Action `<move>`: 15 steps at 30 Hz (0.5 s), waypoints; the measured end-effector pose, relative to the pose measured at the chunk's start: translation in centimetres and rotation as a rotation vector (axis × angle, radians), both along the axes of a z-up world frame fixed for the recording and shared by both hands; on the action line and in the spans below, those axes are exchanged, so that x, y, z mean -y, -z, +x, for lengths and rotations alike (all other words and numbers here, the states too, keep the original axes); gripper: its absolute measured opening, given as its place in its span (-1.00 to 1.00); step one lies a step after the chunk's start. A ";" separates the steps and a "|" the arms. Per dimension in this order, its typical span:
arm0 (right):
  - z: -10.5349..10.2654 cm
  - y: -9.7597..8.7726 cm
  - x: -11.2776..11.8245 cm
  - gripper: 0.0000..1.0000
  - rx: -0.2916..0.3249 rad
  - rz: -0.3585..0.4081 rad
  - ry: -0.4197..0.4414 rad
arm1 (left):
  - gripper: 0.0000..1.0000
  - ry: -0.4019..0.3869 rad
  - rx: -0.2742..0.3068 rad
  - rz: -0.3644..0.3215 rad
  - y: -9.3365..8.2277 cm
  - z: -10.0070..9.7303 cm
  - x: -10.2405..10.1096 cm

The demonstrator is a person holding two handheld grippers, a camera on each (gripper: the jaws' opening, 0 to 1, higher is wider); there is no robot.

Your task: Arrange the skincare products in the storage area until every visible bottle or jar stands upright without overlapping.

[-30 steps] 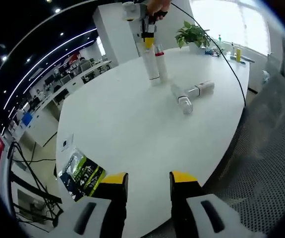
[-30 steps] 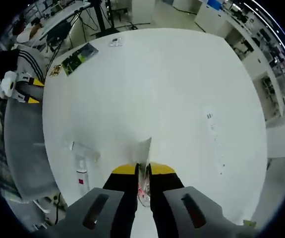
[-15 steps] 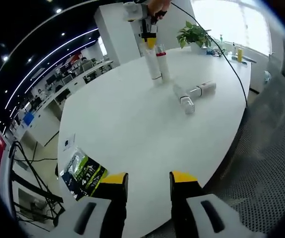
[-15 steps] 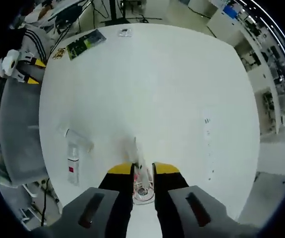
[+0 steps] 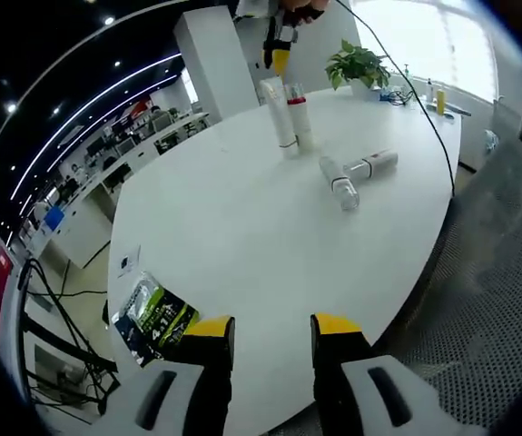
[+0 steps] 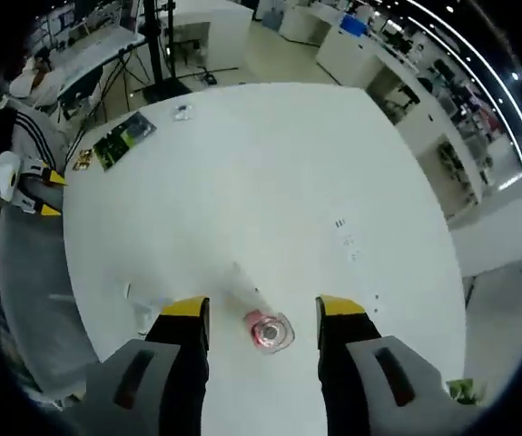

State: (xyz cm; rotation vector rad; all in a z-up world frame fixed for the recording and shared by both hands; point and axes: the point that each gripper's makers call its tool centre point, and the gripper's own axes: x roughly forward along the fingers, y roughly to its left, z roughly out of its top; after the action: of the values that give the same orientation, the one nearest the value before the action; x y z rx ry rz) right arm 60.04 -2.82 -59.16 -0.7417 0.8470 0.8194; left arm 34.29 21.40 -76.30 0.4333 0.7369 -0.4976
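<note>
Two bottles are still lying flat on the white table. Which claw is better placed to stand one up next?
Probably the right claw: open, it hovers above the two upright white bottles, near the two lying clear bottles. The left claw, also open, hangs at the white table's opposite edge.

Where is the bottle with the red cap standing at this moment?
In the left gripper view, the red-capped bottle stands upright on the far part of the white table, right beside a taller white bottle.

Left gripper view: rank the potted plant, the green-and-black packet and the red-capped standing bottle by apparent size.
1. Green-and-black packet, though it lies nearest the camera.
2. Potted plant and red-capped bottle look alike in extent; both stand far off, so I won't rank them.
</note>
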 end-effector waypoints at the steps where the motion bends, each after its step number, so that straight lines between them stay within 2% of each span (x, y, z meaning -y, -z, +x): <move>1: -0.7 -0.4 -0.7 -0.04 0.010 0.032 -0.001 | -0.32 0.005 -0.003 0.006 0.1 -0.1 0.0; 3: -2.0 -1.2 -2.2 -0.04 0.068 0.086 -0.002 | -0.32 0.018 -0.013 0.020 0.3 -0.3 0.1; 5: -4.2 -1.0 -3.7 -0.04 0.070 0.115 -0.004 | -0.32 0.030 -0.019 0.022 0.4 -0.4 0.3; 7: -6.6 0.3 -5.3 -0.08 0.037 0.151 -0.005 | -0.32 0.043 -0.012 0.015 0.3 -0.5 0.5; 8: -7.2 0.6 -5.7 -0.13 0.024 0.160 -0.012 | -0.31 0.050 -0.009 0.004 0.2 -0.5 0.8; 9: -8.7 1.7 -6.6 -0.17 -0.004 0.161 -0.055 | -0.31 0.051 0.023 -0.039 -0.5 -0.2 1.5; 10: -9.5 2.5 -6.8 -0.20 0.000 0.147 -0.078 | -0.31 0.060 0.046 -0.061 -0.9 -0.1 1.8; 11: -10.9 4.2 -6.6 -0.22 -0.025 0.106 -0.113 | -0.31 0.075 0.052 -0.069 -1.1 -0.2 2.0; 13: -12.4 6.8 -5.5 -0.23 -0.069 0.029 -0.120 | -0.31 0.076 0.036 -0.063 -0.8 -0.4 2.0; 14: -13.1 8.9 -4.1 -0.24 -0.086 -0.053 -0.149 | -0.31 0.084 0.018 -0.043 -0.4 -0.6 2.0; 15: -13.4 10.4 -3.3 -0.31 -0.120 -0.078 -0.147 | -0.31 0.091 0.008 -0.027 -0.1 -0.7 2.0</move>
State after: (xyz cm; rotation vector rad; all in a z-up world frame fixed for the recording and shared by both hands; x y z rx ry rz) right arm 46.60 0.46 -69.56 -0.8375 0.9440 0.9734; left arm 33.62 19.41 -76.20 0.4448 0.7038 -0.5905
